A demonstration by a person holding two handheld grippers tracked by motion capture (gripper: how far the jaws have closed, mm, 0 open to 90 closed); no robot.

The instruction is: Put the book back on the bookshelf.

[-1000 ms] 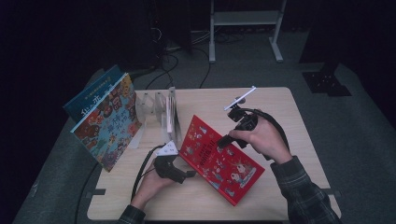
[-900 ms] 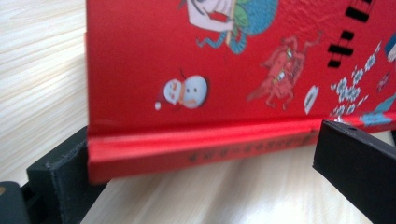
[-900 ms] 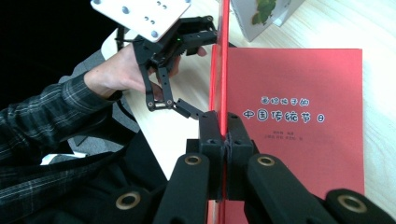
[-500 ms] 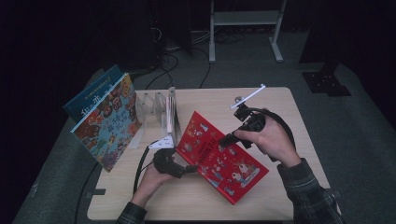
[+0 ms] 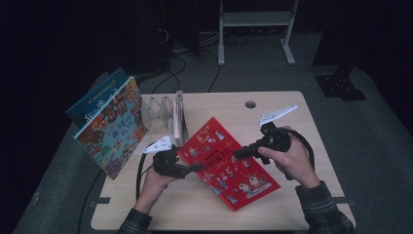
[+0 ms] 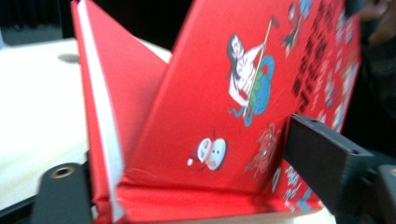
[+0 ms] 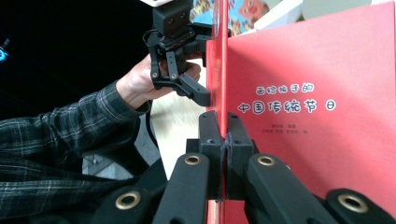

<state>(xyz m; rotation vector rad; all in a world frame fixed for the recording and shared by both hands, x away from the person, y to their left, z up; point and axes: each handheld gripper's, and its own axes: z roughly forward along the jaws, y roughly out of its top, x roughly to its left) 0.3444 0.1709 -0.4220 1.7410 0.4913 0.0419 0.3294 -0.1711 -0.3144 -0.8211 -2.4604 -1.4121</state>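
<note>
The red picture book (image 5: pixel 226 163) lies slanted at the table's (image 5: pixel 272 102) middle, its long axis running from far left to near right. The right gripper (image 5: pixel 239 153) is clamped on the front cover's edge. The left gripper (image 5: pixel 196 166) has its jaws around the spine corner; they have just been closing, pads not yet pressing.

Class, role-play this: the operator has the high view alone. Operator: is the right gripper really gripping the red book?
Observer: Yes. The right gripper is shut on the edge of the cover of the book.
Operator: And the left?
Observer: The jaws of the left gripper have just been closing, with the book's spine end between them. I cannot tell whether they press yet.
Operator: Is the book open?
Observer: Yes, the cover stands lifted off the pages.
</note>
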